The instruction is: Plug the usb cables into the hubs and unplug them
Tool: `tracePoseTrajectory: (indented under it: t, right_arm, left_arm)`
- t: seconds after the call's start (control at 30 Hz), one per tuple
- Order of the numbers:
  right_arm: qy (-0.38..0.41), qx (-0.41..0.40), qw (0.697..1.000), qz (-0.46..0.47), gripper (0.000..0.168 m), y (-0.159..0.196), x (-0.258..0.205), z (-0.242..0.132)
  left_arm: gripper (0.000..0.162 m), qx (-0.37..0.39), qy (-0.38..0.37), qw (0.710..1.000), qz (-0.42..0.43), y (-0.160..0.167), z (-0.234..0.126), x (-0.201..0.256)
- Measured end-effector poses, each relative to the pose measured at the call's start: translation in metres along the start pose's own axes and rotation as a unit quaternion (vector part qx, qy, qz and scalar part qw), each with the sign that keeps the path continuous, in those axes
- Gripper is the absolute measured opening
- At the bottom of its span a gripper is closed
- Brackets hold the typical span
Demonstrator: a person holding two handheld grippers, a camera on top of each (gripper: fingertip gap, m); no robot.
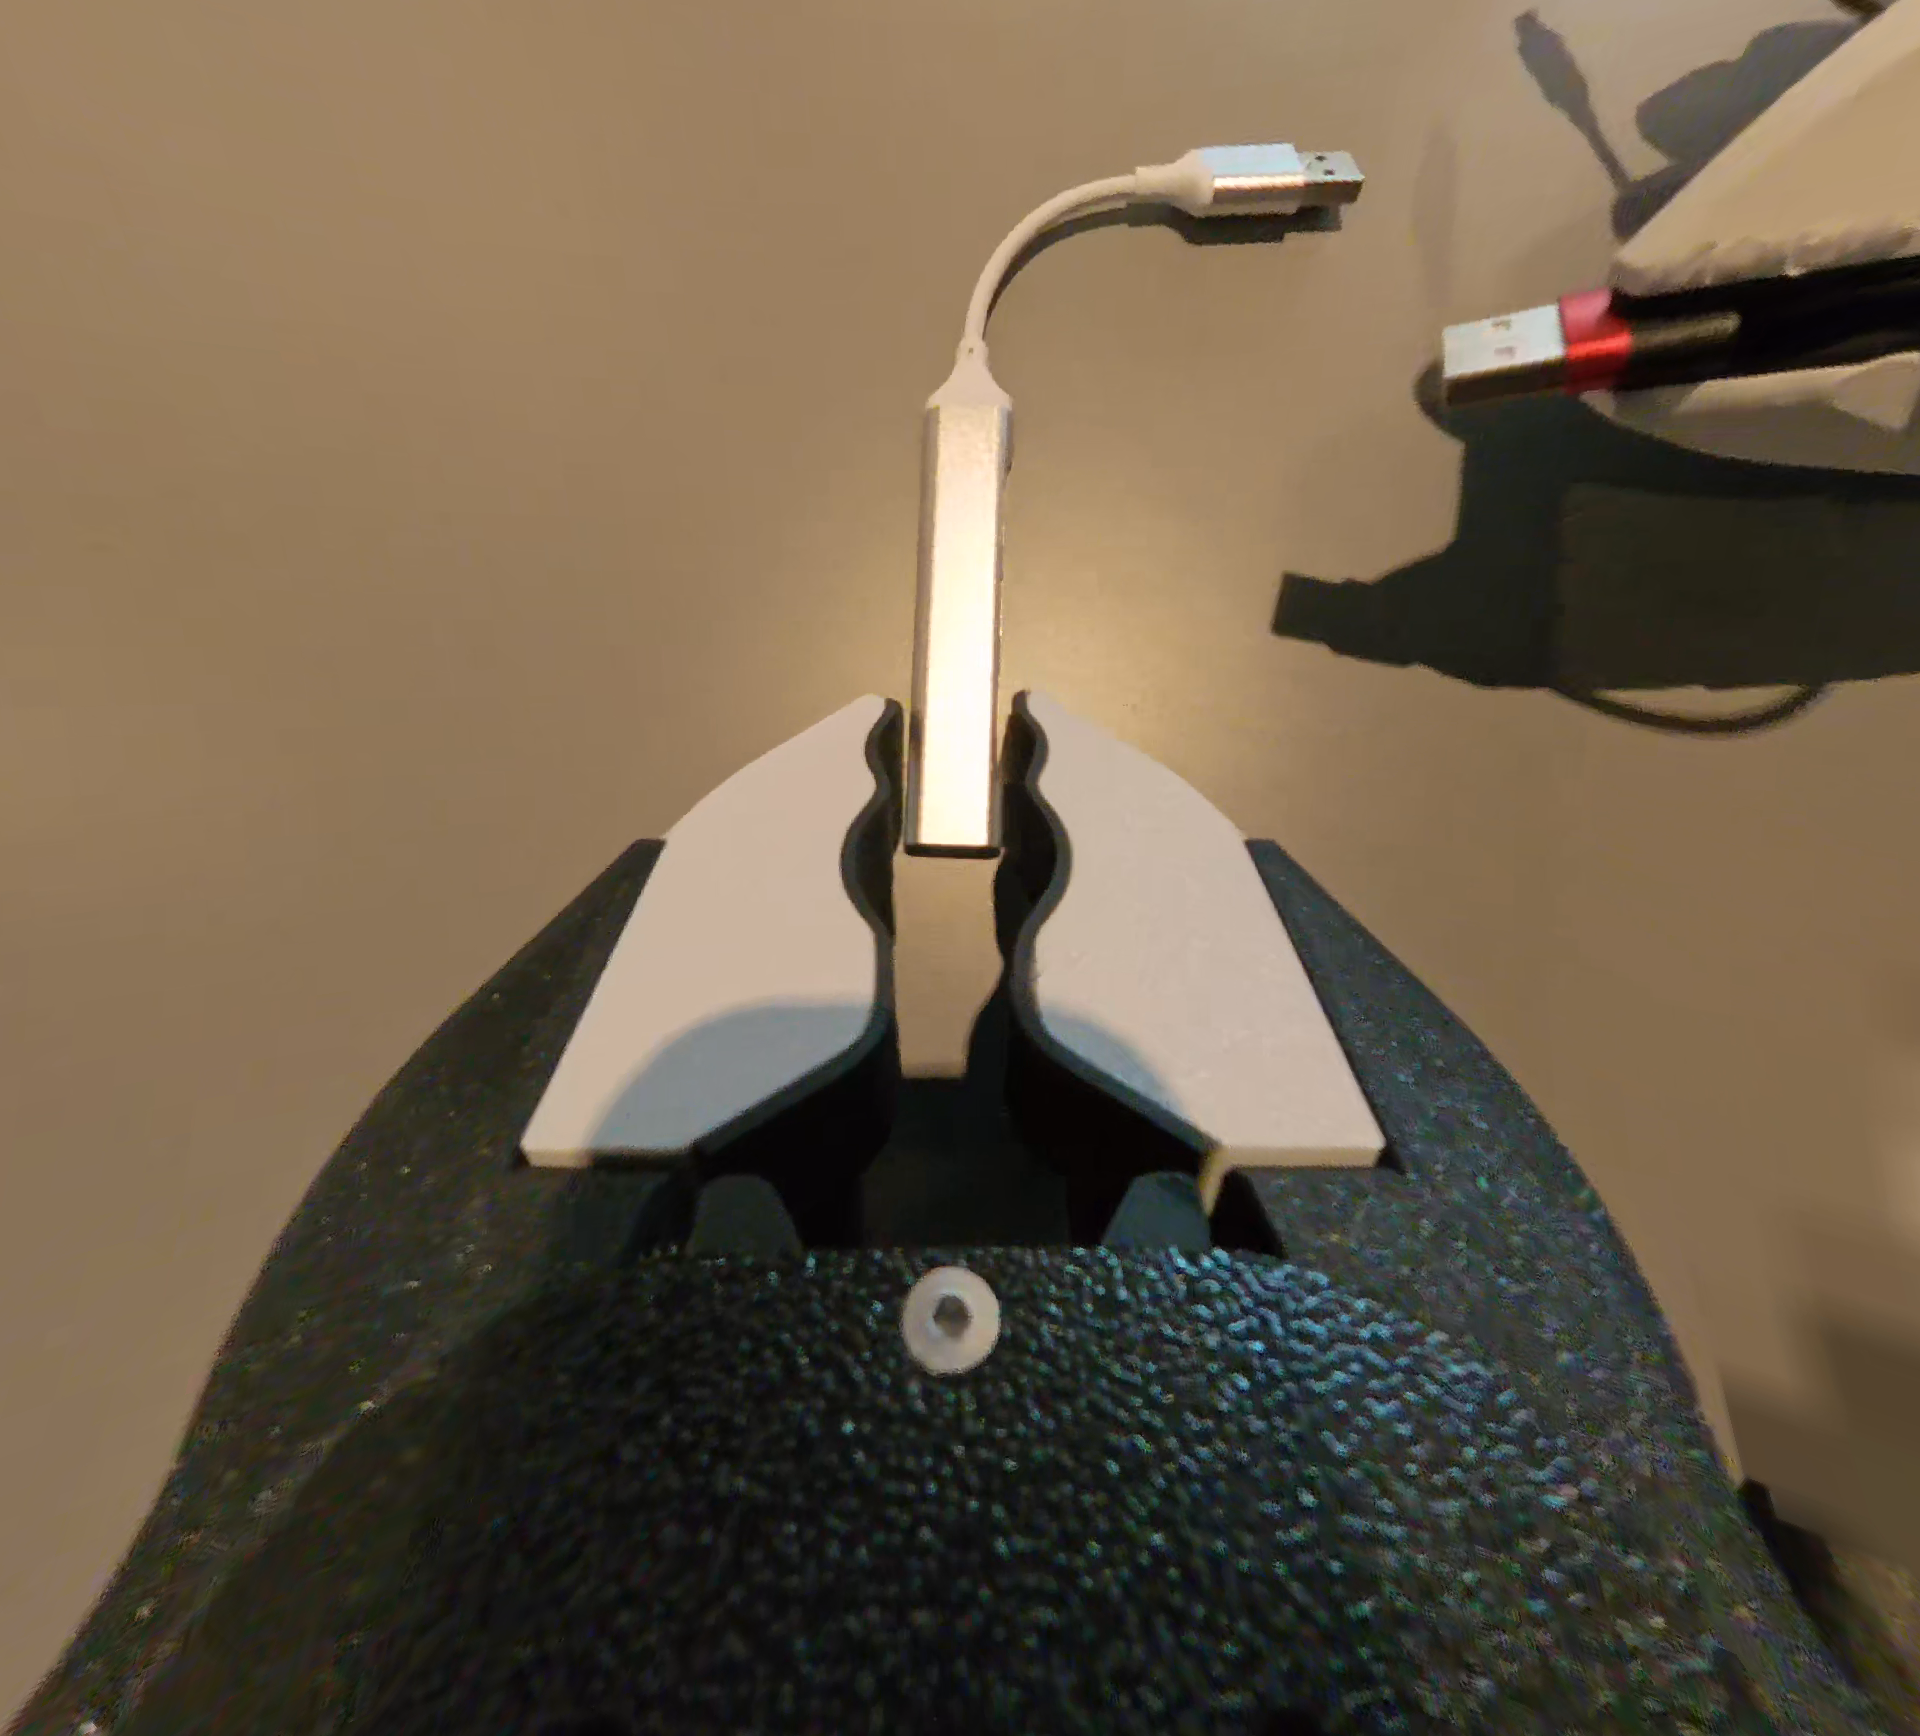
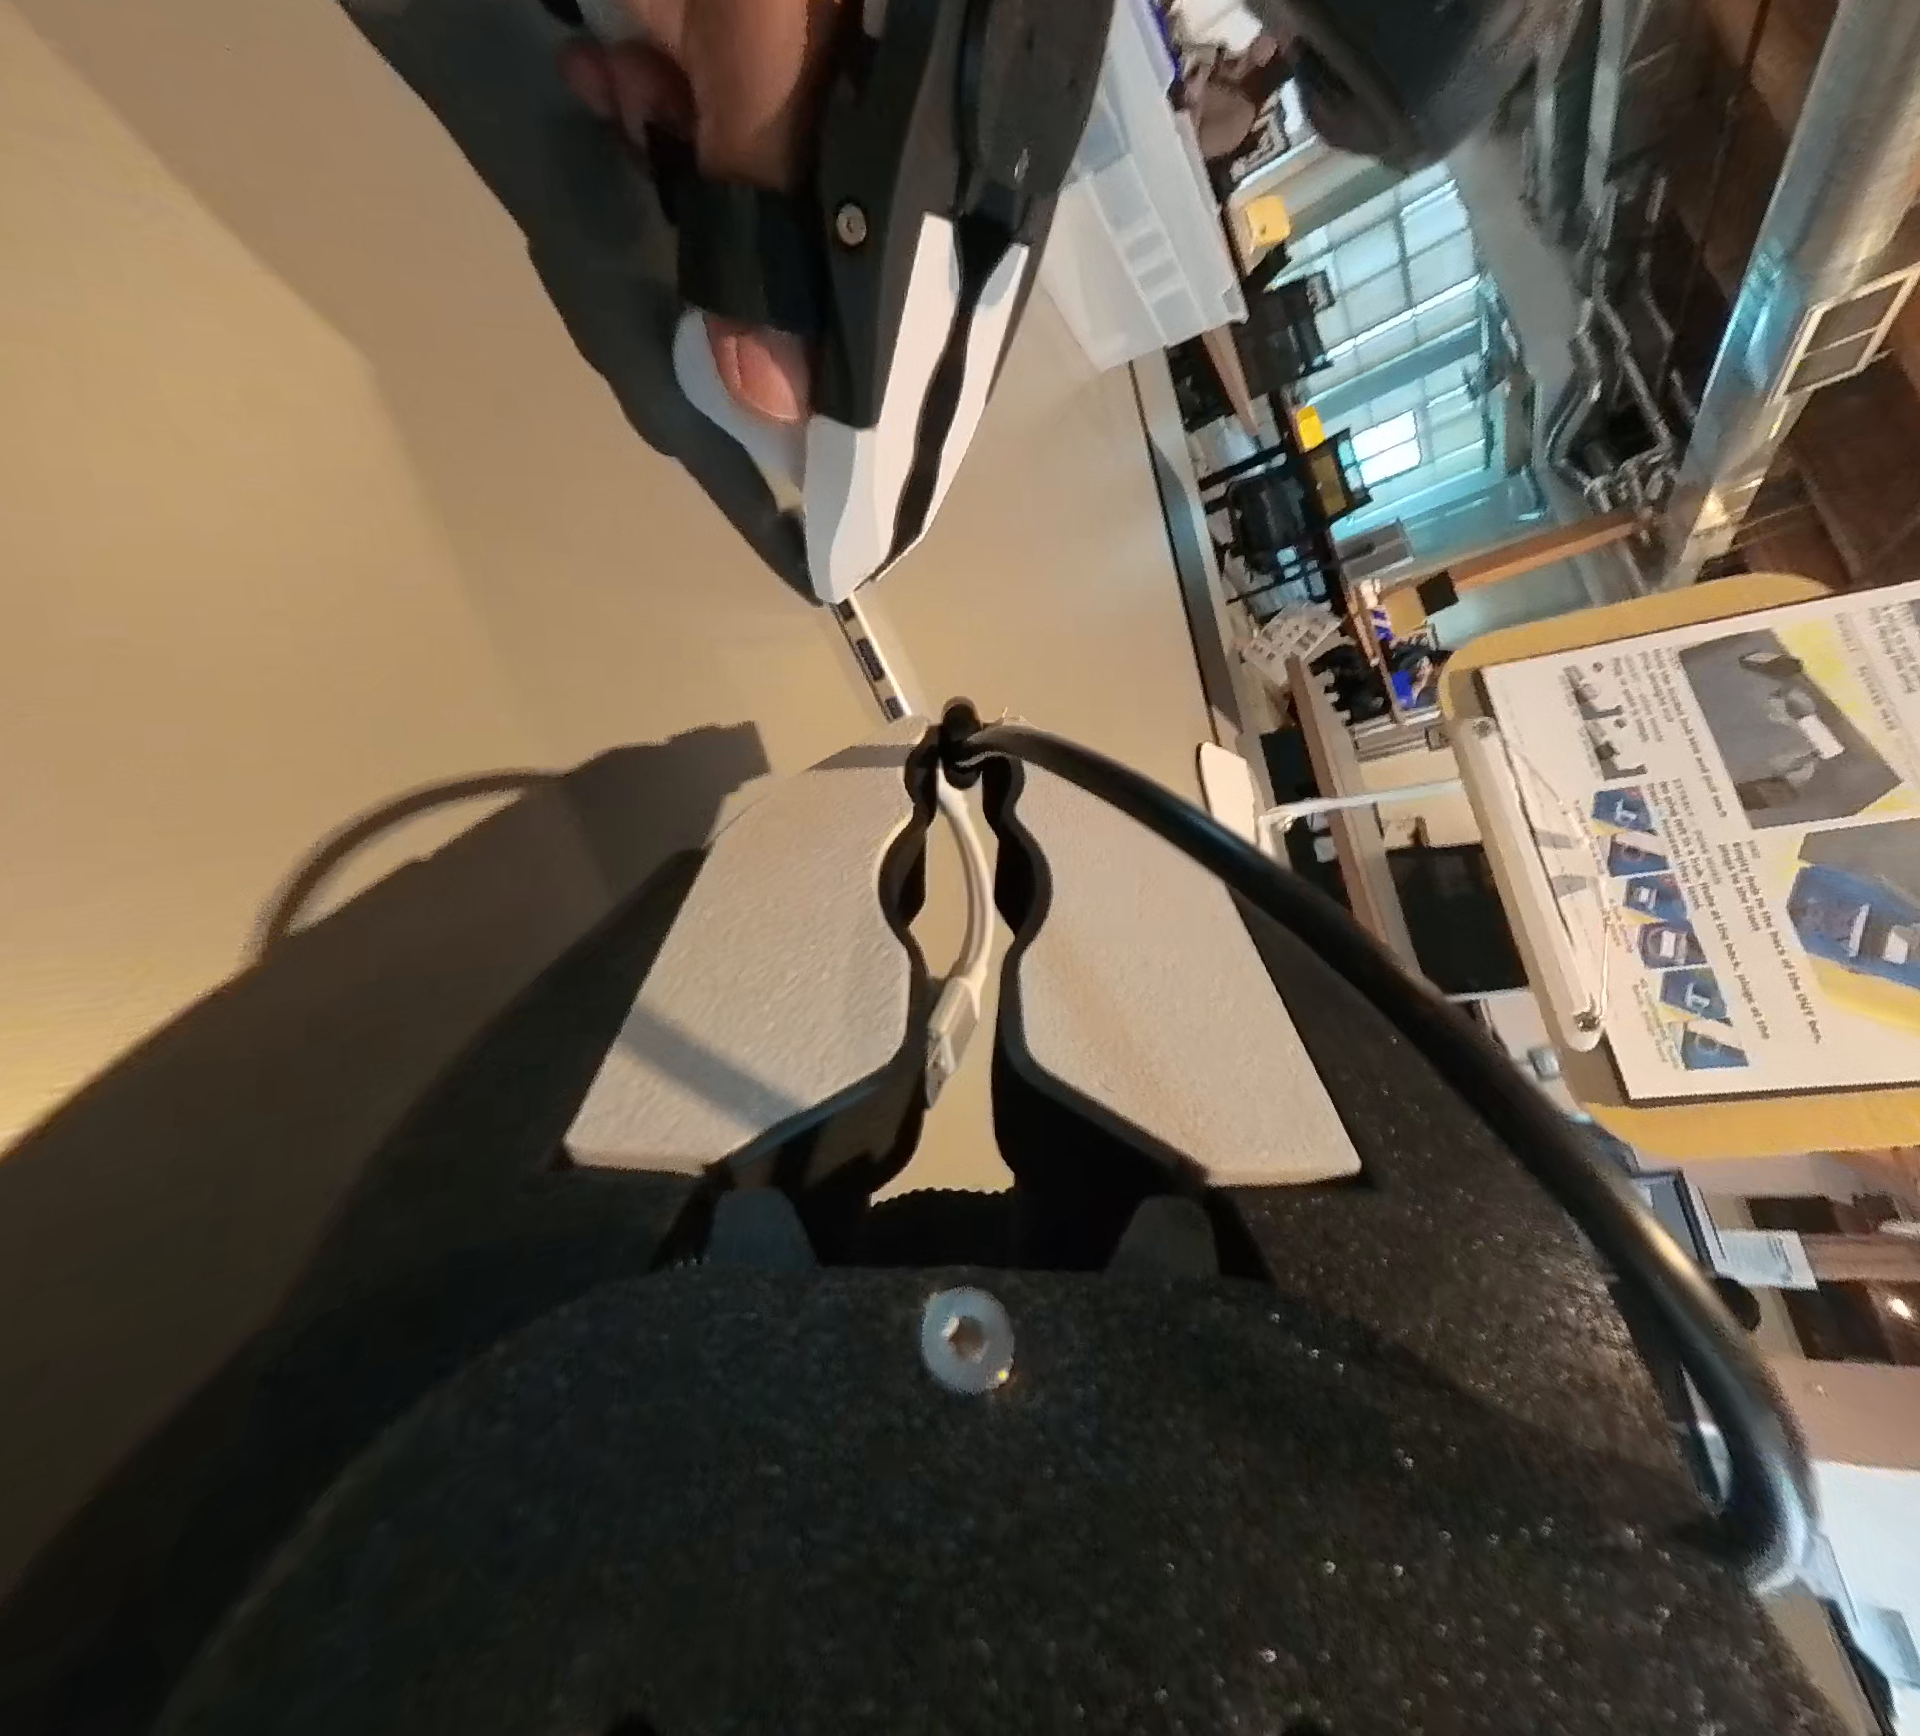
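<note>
Left wrist view: beige tabletop [image 1: 416, 336] (shadowed right side).

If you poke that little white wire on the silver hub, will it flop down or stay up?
The white wire probably springs back: it holds its curve in the air, carrying its silver plug unsupported. It looks short and thick, so likely stiffish, not floppy. The silver hub shouldn't slip much, since the left gripper clamps it.
</note>
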State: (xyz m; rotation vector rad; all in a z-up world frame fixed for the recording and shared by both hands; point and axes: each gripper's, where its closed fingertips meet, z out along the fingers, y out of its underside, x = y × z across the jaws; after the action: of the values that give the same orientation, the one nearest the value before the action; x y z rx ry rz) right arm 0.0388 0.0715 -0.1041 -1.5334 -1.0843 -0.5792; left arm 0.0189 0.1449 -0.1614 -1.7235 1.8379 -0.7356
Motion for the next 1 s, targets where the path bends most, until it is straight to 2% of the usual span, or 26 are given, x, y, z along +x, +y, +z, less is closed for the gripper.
tracePoseTrajectory:
  t: [0.1,0.27,0.37,0.5,0.73,1.0]
  right_arm:
    - [-0.002,0.014,1.000,0.003,0.007,-0.003,0.000,-0.006]
    - [-0.012,0.011,1.000,-0.011,0.007,0.000,-0.014,-0.021]
    - [-0.005,0.002,1.000,-0.018,0.007,0.004,-0.018,-0.031]
    - [0.028,0.010,0.999,-0.018,0.007,0.001,-0.008,-0.037]
    - [0.104,0.028,0.989,-0.103,0.007,-0.014,0.006,-0.043]
    - [0.153,0.028,0.968,-0.197,0.007,-0.025,0.008,-0.044]
  left_arm:
    - [0.024,0.028,0.015,0.999,-0.014,-0.006,-0.010,-0.002]
    - [0.027,0.103,0.085,0.990,-0.037,-0.023,-0.035,0.007]
    - [0.027,0.163,0.167,0.971,-0.055,-0.040,-0.049,0.025]
    - [0.026,0.213,0.295,0.926,-0.098,-0.058,-0.058,0.054]
    - [0.025,0.240,0.416,0.867,-0.136,-0.078,-0.063,0.094]
    - [0.022,0.224,0.441,0.855,-0.158,-0.081,-0.050,0.110]
